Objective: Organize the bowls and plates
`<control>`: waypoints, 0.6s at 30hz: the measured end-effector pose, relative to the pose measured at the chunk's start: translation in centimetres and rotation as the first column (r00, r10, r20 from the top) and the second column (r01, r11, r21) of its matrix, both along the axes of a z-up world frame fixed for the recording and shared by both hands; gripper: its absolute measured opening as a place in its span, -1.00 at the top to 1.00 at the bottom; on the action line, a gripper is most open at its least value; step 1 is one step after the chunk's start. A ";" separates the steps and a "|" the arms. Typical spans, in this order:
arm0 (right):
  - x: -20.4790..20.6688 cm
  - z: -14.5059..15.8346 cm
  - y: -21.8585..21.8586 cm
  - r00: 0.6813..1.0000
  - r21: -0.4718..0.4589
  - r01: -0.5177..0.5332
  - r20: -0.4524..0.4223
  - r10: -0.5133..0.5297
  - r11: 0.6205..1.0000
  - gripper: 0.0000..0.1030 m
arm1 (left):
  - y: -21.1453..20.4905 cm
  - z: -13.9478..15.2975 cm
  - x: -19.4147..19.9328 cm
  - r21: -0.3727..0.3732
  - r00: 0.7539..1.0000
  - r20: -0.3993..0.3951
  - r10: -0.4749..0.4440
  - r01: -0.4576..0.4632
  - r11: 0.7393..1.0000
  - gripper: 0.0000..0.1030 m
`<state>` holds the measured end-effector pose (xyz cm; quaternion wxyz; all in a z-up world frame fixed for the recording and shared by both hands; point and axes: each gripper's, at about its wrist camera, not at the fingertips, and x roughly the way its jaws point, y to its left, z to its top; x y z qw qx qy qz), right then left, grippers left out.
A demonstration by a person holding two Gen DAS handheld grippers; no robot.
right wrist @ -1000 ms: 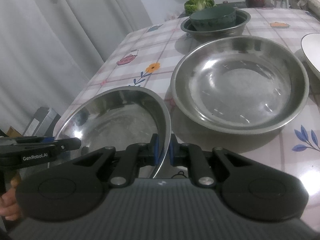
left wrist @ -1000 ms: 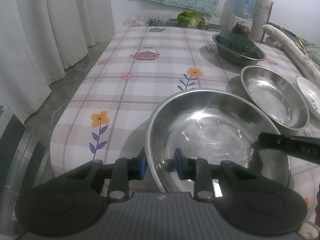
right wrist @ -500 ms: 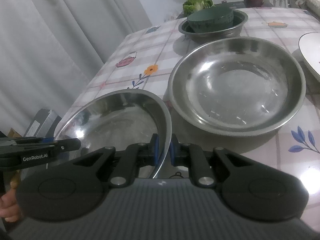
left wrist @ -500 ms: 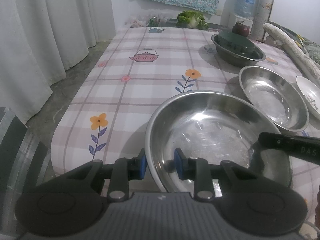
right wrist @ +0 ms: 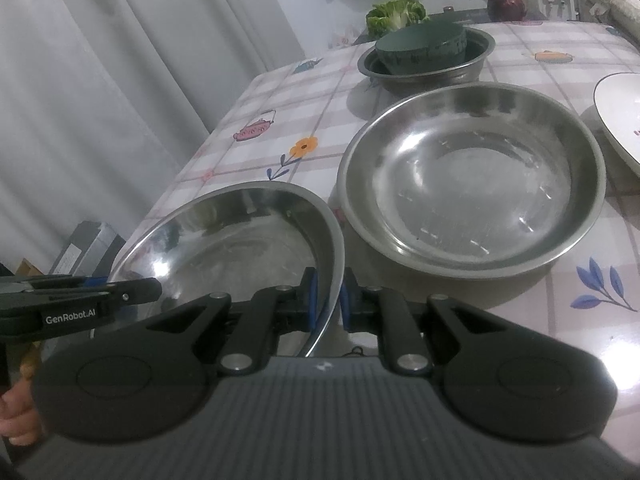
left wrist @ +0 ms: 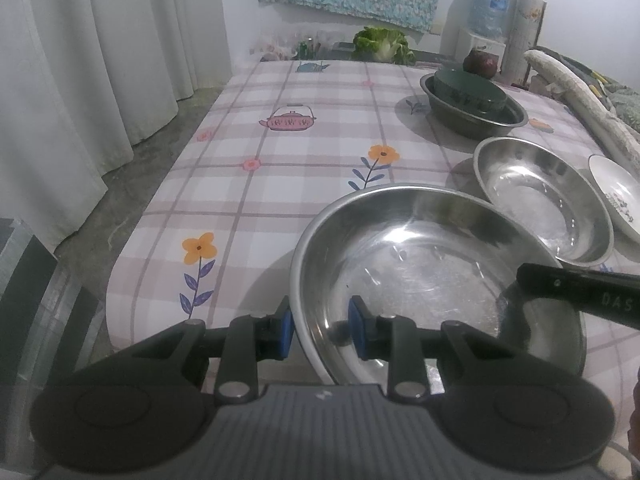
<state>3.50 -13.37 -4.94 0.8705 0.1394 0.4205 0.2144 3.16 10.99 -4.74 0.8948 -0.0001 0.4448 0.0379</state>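
Note:
A large steel bowl [left wrist: 420,264] [right wrist: 240,248] is held over the near corner of the table by both grippers at once. My left gripper [left wrist: 322,332] is shut on its left rim, one blue pad outside and one inside the wall. My right gripper [right wrist: 328,304] is shut on the right rim, the thin edge pinched between its pads. A second steel bowl [left wrist: 544,200] [right wrist: 472,184] sits on the checked tablecloth [left wrist: 280,180] just behind. A white plate [left wrist: 616,196] [right wrist: 620,120] lies to its right.
Further back a dark green bowl [right wrist: 420,48] sits upside down in a steel basin [right wrist: 432,76]. A cabbage [left wrist: 380,44], a purple onion [right wrist: 506,6] and a rolled cloth [left wrist: 580,96] line the far and right edges. Curtains [left wrist: 100,80] hang on the left.
Both grippers keep their hold on the bowl, and the scene has barely shifted in either view.

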 end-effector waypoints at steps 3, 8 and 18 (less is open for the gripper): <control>0.0 0.2 -0.1 1.000 0.003 -0.001 0.004 0.001 1.000 0.77 | -0.1 0.3 -0.1 0.002 1.000 0.005 0.003 -0.003 1.000 0.44; -0.1 0.5 -0.4 1.000 0.009 0.001 0.014 -0.001 1.000 0.77 | -0.3 0.8 -0.3 0.004 1.000 0.016 0.004 -0.004 1.000 0.44; -0.1 1.8 -1.4 0.999 0.021 0.021 0.040 -0.022 1.000 0.76 | -1.3 2.2 -0.2 0.002 0.999 0.051 -0.009 0.009 1.000 0.44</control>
